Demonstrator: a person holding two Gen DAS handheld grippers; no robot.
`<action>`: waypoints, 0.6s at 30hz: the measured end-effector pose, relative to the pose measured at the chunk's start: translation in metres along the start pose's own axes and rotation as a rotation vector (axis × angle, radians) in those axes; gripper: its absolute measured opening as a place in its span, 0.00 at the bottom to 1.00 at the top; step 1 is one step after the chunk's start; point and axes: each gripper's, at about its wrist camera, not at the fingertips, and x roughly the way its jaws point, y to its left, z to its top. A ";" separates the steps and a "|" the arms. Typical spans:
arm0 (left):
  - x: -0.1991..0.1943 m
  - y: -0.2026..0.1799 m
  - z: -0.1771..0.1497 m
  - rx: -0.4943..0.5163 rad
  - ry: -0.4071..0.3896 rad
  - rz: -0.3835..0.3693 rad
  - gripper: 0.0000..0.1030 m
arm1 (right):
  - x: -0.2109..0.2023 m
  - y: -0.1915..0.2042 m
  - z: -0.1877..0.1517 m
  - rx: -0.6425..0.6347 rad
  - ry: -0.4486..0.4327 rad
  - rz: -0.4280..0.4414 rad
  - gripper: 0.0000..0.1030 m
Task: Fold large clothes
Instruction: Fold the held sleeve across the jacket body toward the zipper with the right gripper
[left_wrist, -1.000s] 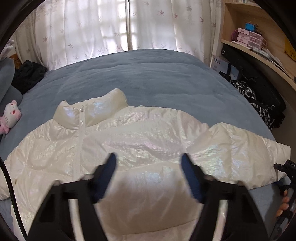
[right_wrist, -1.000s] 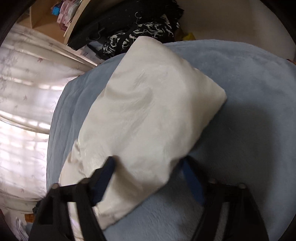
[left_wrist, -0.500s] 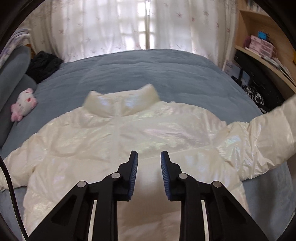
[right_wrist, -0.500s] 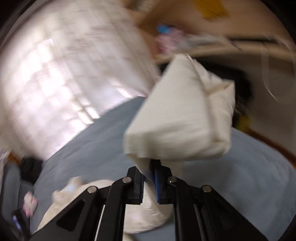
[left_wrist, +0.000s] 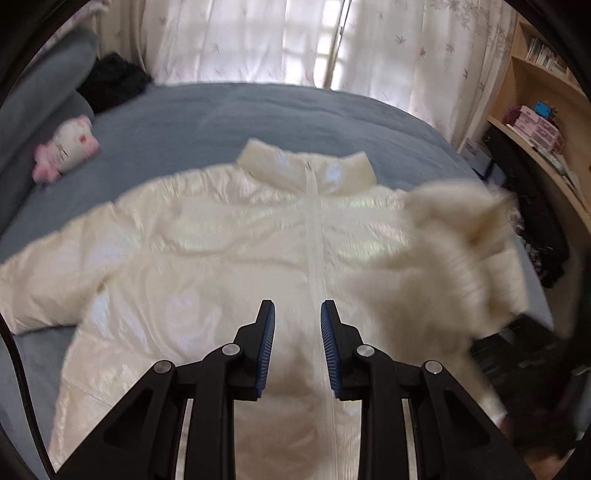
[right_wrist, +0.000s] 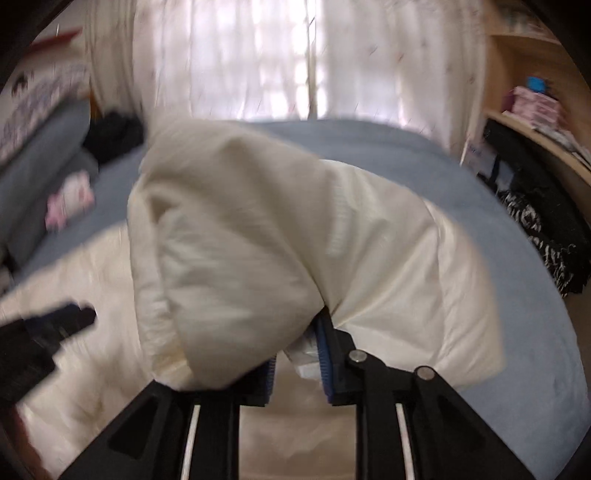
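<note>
A glossy white puffer jacket lies front up on the blue bed, collar towards the window. My left gripper hovers over the zip near the hem, its jaws a narrow gap apart with nothing between them. My right gripper holds the jacket's right sleeve up over the jacket's body. Its jaws are opening, and the fabric still bunches at the fingertips and hides the left one. In the left wrist view the raised sleeve is a blur at the right.
A pink and white plush toy and grey pillows lie at the bed's left. Dark clothes are heaped at the far left corner. Wooden shelves and black bags line the right side. White curtains hang behind.
The right gripper closed on the sleeve, lifted it off the bed and swung it left over the jacket. The left gripper narrowed its jaws and slid left to the zip.
</note>
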 end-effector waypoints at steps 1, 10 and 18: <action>0.002 0.003 -0.002 -0.003 0.015 -0.026 0.23 | 0.004 0.005 -0.005 -0.018 0.021 0.000 0.23; 0.010 0.020 -0.018 -0.144 0.089 -0.334 0.29 | -0.007 0.040 -0.040 -0.244 -0.043 -0.117 0.71; 0.007 0.024 -0.019 -0.150 0.083 -0.413 0.44 | -0.047 0.066 -0.067 -0.355 -0.153 -0.086 0.83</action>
